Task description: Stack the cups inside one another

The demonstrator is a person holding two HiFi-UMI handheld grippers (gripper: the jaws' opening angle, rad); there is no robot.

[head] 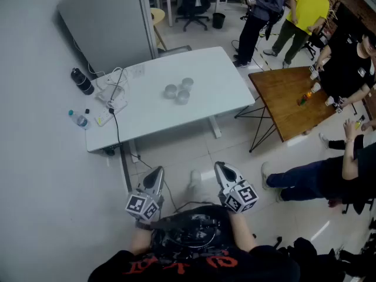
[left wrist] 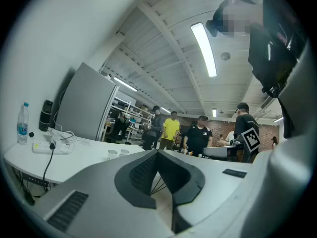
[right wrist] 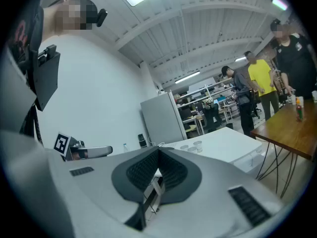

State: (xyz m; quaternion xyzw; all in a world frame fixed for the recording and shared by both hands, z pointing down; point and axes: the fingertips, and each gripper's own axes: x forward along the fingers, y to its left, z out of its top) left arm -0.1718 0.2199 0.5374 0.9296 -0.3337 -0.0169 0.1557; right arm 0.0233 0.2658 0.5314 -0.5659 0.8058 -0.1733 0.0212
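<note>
Three clear plastic cups (head: 179, 91) stand close together near the middle of the white table (head: 205, 69), each upright and apart from the others. In the left gripper view the cups (left wrist: 117, 153) look small and far off, and so do the cups (right wrist: 192, 146) in the right gripper view. My left gripper (head: 157, 170) and right gripper (head: 220, 166) are held close to my body over the floor, well short of the table's near edge. The left gripper (left wrist: 157, 152) has its jaws together with nothing in them. The right gripper (right wrist: 158, 150) is likewise shut and empty.
A black bottle (head: 83, 81), a water bottle (head: 77, 119) and a power strip with cables (head: 111, 96) sit at the table's left end. A wooden table (head: 291, 101) with several people round it stands to the right. A grey cabinet (head: 106, 22) is behind.
</note>
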